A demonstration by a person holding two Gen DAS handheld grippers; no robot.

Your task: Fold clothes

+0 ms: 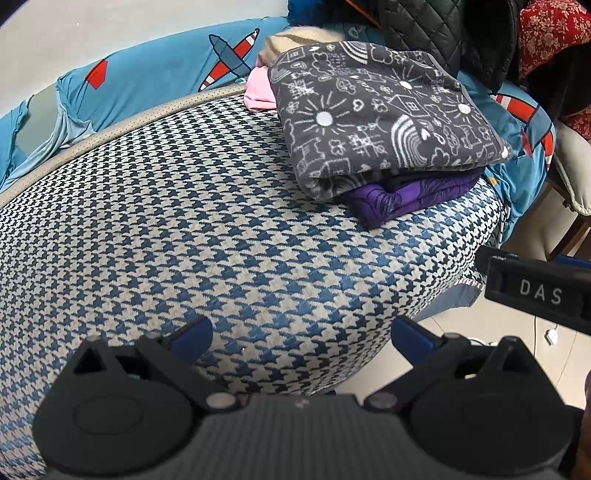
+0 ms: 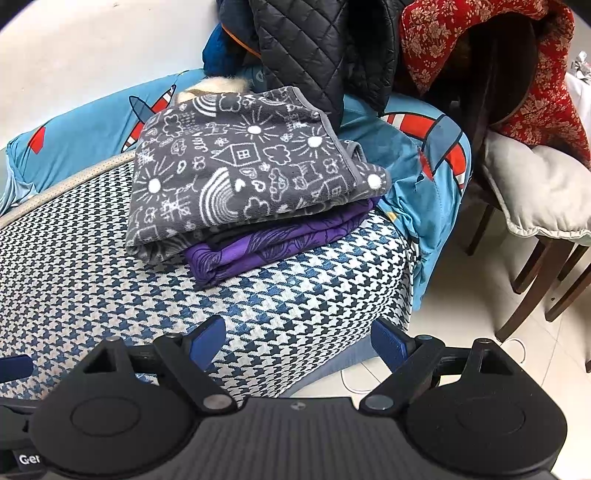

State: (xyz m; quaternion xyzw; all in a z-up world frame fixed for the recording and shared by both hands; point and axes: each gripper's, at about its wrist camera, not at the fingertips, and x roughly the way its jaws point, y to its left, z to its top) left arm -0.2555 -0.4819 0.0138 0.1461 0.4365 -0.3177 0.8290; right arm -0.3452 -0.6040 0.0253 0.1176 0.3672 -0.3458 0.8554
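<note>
Left wrist view first, from the left edge: a light blue sheet [image 1: 155,62] printed with red-and-white aeroplanes runs across the upper left, and below it a blue and white houndstooth cushion [image 1: 184,229] fills most of the frame. At the bottom centre the left gripper [image 1: 301,338] hangs over this cushion with its jaws spread wide and nothing between the blue pads. Right of centre, in the upper half, a folded grey garment [image 1: 384,118] with white doodles lies on top of a folded purple garment [image 1: 402,199]; a pink cloth [image 1: 258,92] peeks out at the pile's left side. A black quilted jacket [image 1: 436,29] hangs at the top, a red floral cloth [image 1: 554,37] in the upper right corner. At the right edge part of another black tool marked "DAS" [image 1: 539,295] enters.

Right wrist view, same order: the sheet at upper left, the houndstooth cushion across the lower left, and the grey garment on the purple one at centre, resting on the cushion's far part. The right gripper [image 2: 299,341] sits at the bottom centre, jaws wide apart and empty, well short of the pile. On the right stands a wooden chair [image 2: 532,273] with a pale cushion [image 2: 535,192], on a tiled floor [image 2: 461,314].
</note>
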